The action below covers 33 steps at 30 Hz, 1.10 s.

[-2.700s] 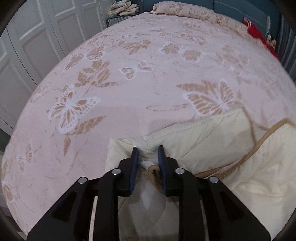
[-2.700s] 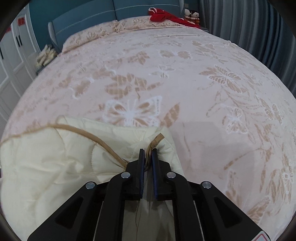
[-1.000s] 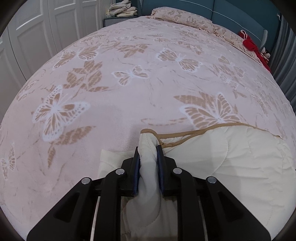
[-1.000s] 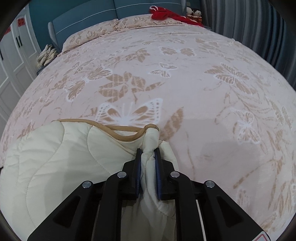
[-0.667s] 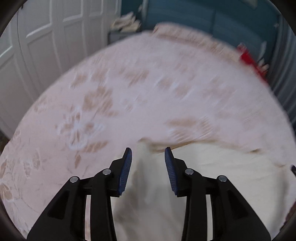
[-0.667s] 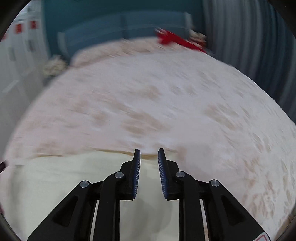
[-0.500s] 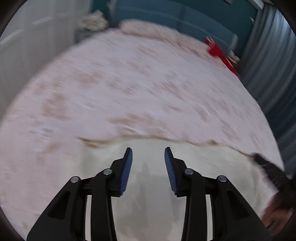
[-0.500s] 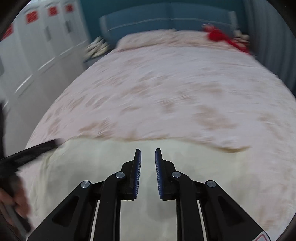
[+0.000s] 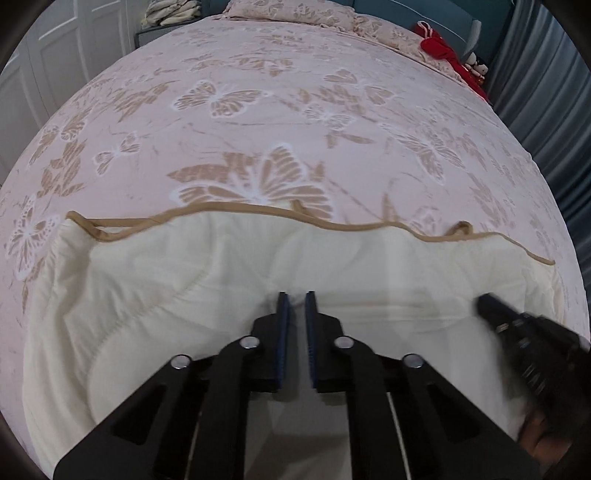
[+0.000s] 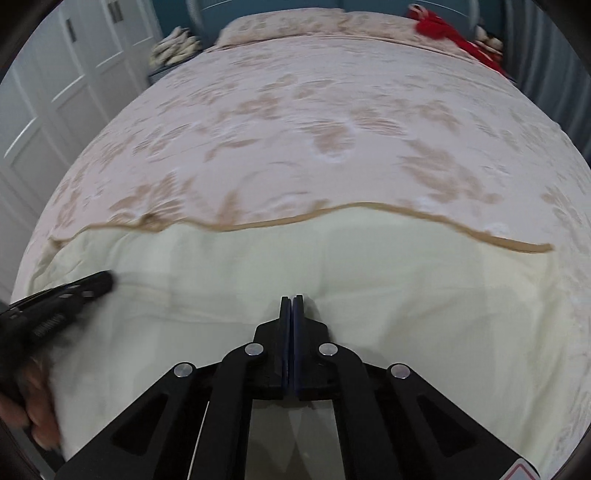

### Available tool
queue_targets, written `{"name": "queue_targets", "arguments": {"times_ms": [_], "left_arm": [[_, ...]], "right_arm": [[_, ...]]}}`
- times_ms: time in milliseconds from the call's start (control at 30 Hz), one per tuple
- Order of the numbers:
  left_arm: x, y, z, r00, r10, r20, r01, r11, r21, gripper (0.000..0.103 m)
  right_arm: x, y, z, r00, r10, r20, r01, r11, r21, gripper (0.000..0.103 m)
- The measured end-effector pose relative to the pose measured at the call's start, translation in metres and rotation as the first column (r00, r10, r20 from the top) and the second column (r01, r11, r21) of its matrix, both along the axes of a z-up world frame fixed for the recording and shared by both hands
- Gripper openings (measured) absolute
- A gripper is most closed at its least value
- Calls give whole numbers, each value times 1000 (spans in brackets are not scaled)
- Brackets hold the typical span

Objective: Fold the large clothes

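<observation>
The cream quilted blanket (image 9: 207, 295) lies flat on the bed (image 9: 258, 110), its long axis running from side to side, and its tan-trimmed edge (image 9: 332, 224) points toward the pillows (image 10: 295, 22) at the far end. The left claw (image 9: 295, 295) hangs just above the blanket's middle, its jaws nearly pressed together with nothing between them. The right claw (image 10: 291, 298) is also over the blanket, pressed fully together and empty. Far ahead of both claws lies a red cloth (image 9: 443, 48), near the curtain (image 9: 546, 92). Left of them stand white wardrobe doors (image 10: 55, 92).
</observation>
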<state>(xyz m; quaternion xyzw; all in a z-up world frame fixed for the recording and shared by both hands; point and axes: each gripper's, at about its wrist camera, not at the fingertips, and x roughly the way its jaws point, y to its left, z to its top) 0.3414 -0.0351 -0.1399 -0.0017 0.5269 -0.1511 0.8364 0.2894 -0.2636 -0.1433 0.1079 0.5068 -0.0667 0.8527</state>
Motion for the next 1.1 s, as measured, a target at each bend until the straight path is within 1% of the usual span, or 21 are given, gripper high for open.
{"name": "queue_targets", "arguments": {"times_ms": [33,100,233,267,333,367,433,500,567,633,700,767,867,1100], "left_arm": [[3,3,-1,1000,5,-3,-5,1000,1,2],[9,14,-2,1000,29,7,-29,999,28,1],[18,39,-1,997,74,6,-74,997,34,1],[20,45,0,996,88,11,-88,995,50,1],[24,61,5,993,117,18,-118,991,62,1],[24,70,11,989,143,28,-144,988,57,1],[22,98,29,976,212,53,-212,977,-20,2],[24,119,36,961,271,54,-268,961,-69,2],[30,127,29,957,289,26,-287,955,-71,2],[34,126,13,957,291,-12,-291,955,-57,2],[33,121,3,957,289,-15,-289,956,-42,2],[32,114,-6,960,278,10,-278,960,-4,2],[33,108,-13,965,260,37,-261,965,34,2],[30,101,-25,961,251,116,-260,963,71,1]], "right_arm": [[-3,-14,0,999,-32,-1,32,999,-8,0],[-7,-35,-1,998,-70,-6,70,998,-11,0],[-22,-78,-1,989,-150,-13,149,988,-39,0],[-26,-87,-1,987,-162,-14,162,986,-41,0],[-36,-108,3,977,-213,-17,211,975,-75,0],[-41,-116,7,971,-239,-14,237,968,-80,0],[-50,-132,18,959,-283,17,284,957,-54,0],[-53,-142,23,951,-308,37,309,951,-13,0],[-48,-144,17,949,-314,24,313,950,17,0],[-44,-142,5,950,-313,5,312,949,29,0],[-39,-138,-9,952,-305,-14,305,952,24,0],[-37,-136,-15,954,-299,-13,300,954,19,0],[-35,-133,-22,957,-291,-16,291,957,14,0],[-31,-125,-34,961,-275,18,275,961,-34,0]]}}
